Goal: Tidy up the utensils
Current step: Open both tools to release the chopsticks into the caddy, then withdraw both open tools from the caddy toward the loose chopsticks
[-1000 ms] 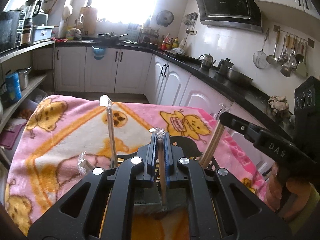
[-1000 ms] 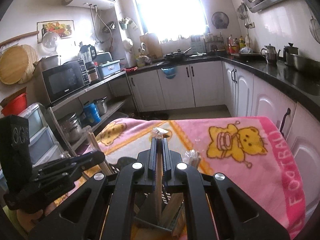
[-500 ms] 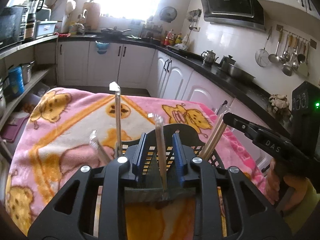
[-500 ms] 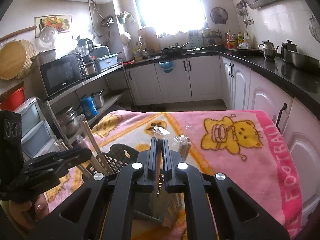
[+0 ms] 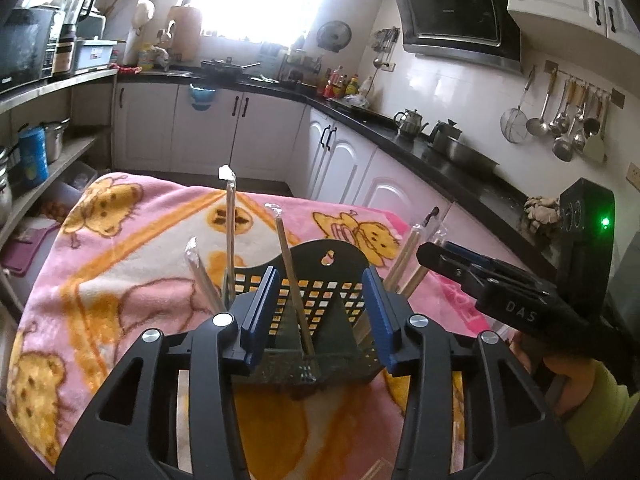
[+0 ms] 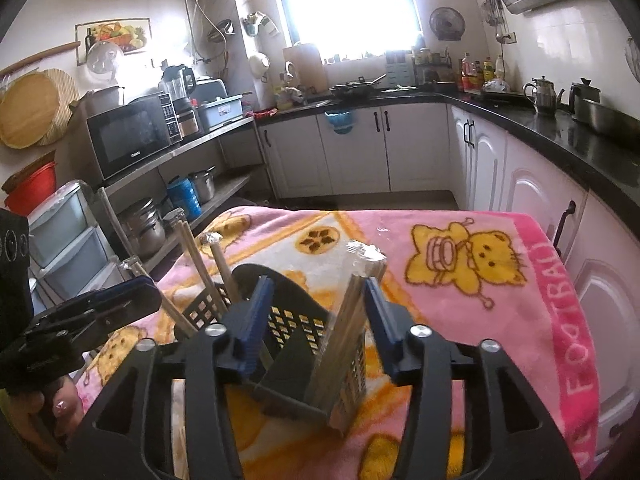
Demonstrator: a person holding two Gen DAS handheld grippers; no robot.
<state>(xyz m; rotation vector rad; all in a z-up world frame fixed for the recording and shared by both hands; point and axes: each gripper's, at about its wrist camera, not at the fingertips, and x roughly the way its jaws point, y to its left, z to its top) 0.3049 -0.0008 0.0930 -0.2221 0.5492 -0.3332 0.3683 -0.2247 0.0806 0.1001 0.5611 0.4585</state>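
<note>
A black perforated utensil basket (image 5: 320, 280) stands on a pink cartoon blanket (image 5: 120, 260), with several plastic-wrapped chopstick packs upright in it. My left gripper (image 5: 320, 316) is just in front of the basket and its jaws are opening. One wrapped chopstick pack (image 5: 294, 280) stands free between them, touching neither pad. In the right wrist view the basket (image 6: 288, 320) holds a thicker wrapped bundle (image 6: 352, 312). That bundle leans between the opening jaws of my right gripper (image 6: 316, 320), close to the right pad and not pinched. Each gripper shows in the other's view: the right gripper (image 5: 480, 276), the left gripper (image 6: 100, 312).
The blanket covers a table that ends at a pink border (image 6: 576, 360) on the right. White cabinets under a black counter (image 5: 440, 152) run along the right and far side. A shelf with pots (image 6: 148, 224) and a microwave (image 6: 128, 140) stands on the left. A hand (image 5: 560, 364) holds the right gripper.
Both grippers were shut on wrapped chopstick packs and have spread their jaws, leaving the packs standing in the basket. The left gripper has drawn back a little from the basket.
</note>
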